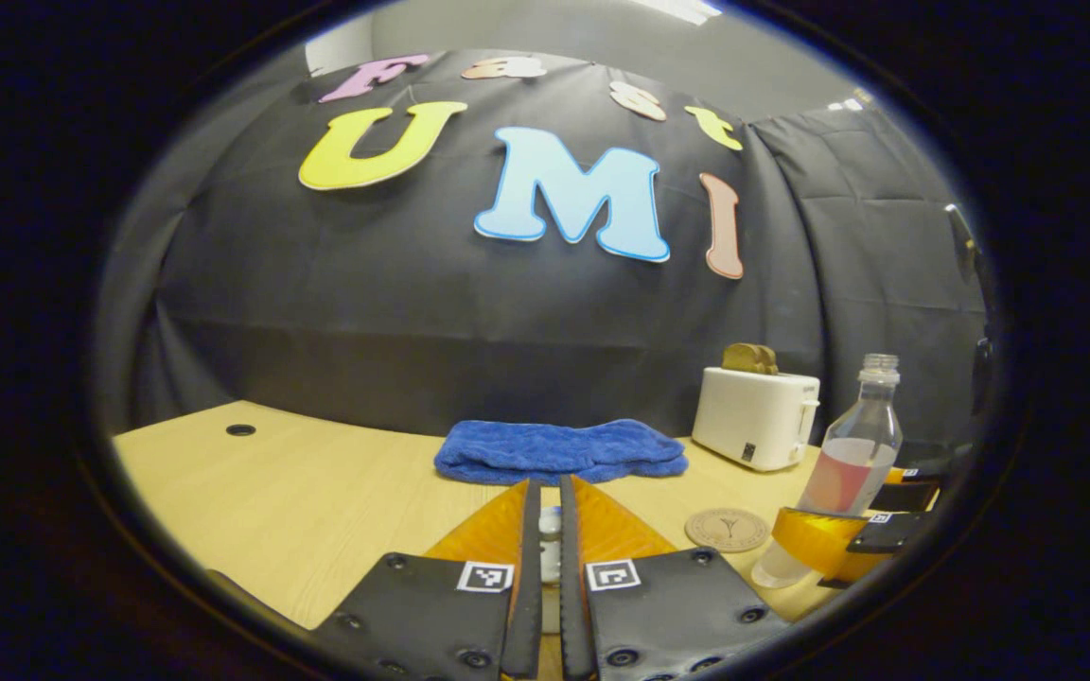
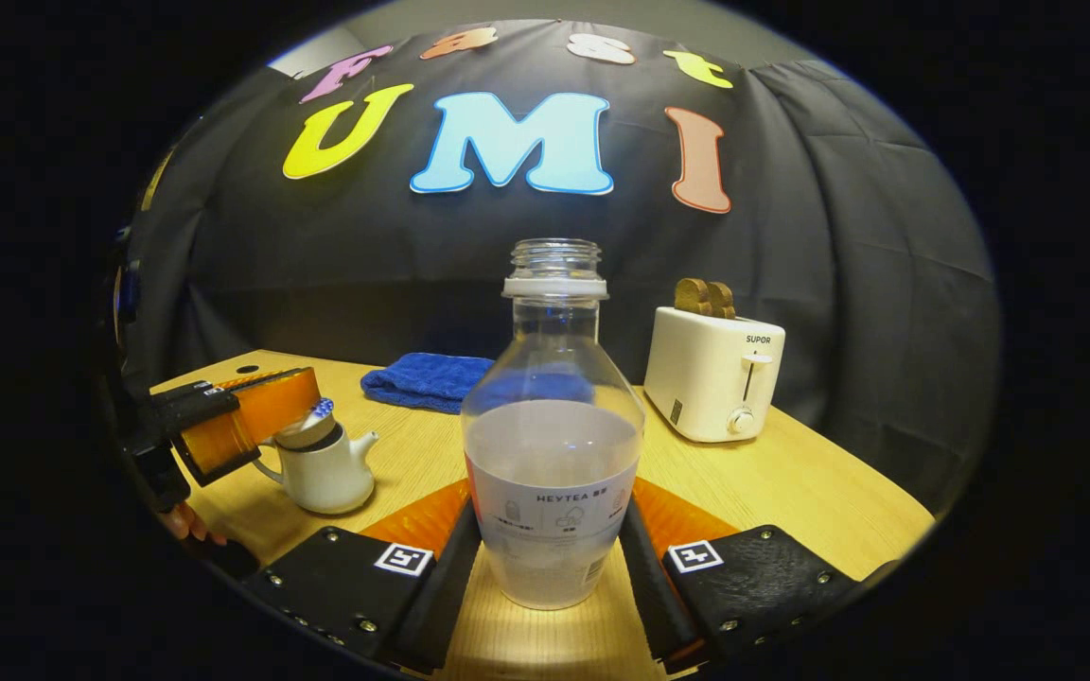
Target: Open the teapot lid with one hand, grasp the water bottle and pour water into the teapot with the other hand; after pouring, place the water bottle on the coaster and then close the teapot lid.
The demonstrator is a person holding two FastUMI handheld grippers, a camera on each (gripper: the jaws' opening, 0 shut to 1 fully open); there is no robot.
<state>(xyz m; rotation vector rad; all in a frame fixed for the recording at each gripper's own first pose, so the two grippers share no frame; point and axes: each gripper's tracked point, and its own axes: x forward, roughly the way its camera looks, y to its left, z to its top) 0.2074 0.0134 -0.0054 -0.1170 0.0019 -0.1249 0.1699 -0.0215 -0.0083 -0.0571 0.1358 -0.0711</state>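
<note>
A clear, uncapped water bottle point(image 2: 554, 445), about half full, stands upright between my right gripper's point(image 2: 553, 506) fingers, which press on its lower sides. The left gripper view has the same bottle point(image 1: 852, 454) at the right, with the right gripper point(image 1: 824, 541) around its base. My left gripper point(image 1: 547, 487) is shut on the small knob of the teapot lid point(image 1: 550, 547). The white teapot point(image 2: 325, 478) sits at the table's left, its lid point(image 2: 304, 430) tilted up off the rim under the left gripper point(image 2: 316, 412). A round cork coaster point(image 1: 727, 530) lies just left of the bottle.
A folded blue towel point(image 1: 559, 451) lies at the back of the wooden table point(image 1: 299, 492). A white toaster point(image 2: 713, 374) holding toast stands at the back right. A person's fingers point(image 2: 187, 522) show at the lower left, by the table's near edge.
</note>
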